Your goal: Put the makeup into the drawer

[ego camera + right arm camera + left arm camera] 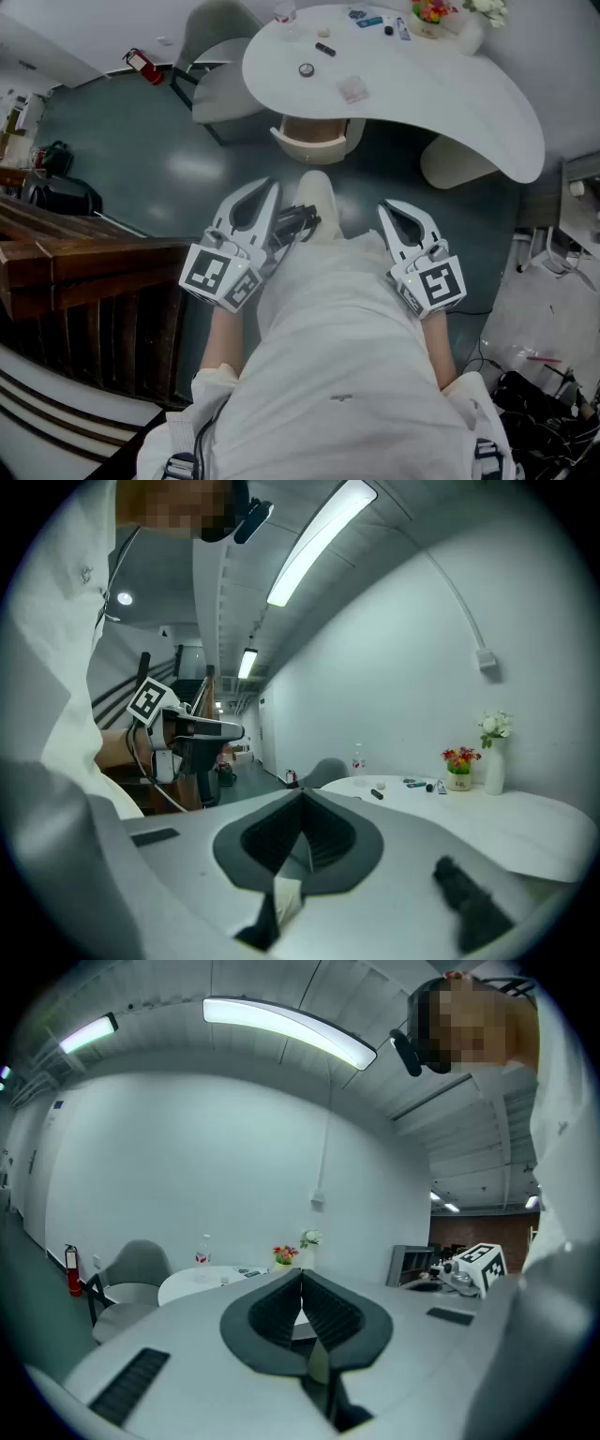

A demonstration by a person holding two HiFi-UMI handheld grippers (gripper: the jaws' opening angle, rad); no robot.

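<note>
Makeup (324, 49) lies scattered on the white counter (422, 84), well apart from both claws. The head view alone shows the spread from above: a dark tube, a small round piece and a clear piece near the middle, with more small items at the far edge beside the flowers (431, 11).

In that view the left claw (273, 184) and the right claw (383, 206) are held side by side over the floor, in front of the person's white garment, pointing toward the counter.

The left gripper view looks nearly level, so the counter (197, 1283) appears edge-on and far off, and the makeup on it is too small to tell apart. A bottle (203, 1249), a grey chair (141, 1265) and a fire extinguisher (73, 1269) show there, and the right claw's marker cube (483, 1265) sits at the right. The left claw (302, 1274) has its jaws together with nothing between them.

The right gripper view gives a nearer side look at the counter (525, 827): the dark tube (377, 794) lies on it, and a white vase (494, 771) stands beside the flowers (459, 759). The left claw's marker cube (150, 702) shows at the left. The right claw (303, 794) is likewise closed and empty.
</note>
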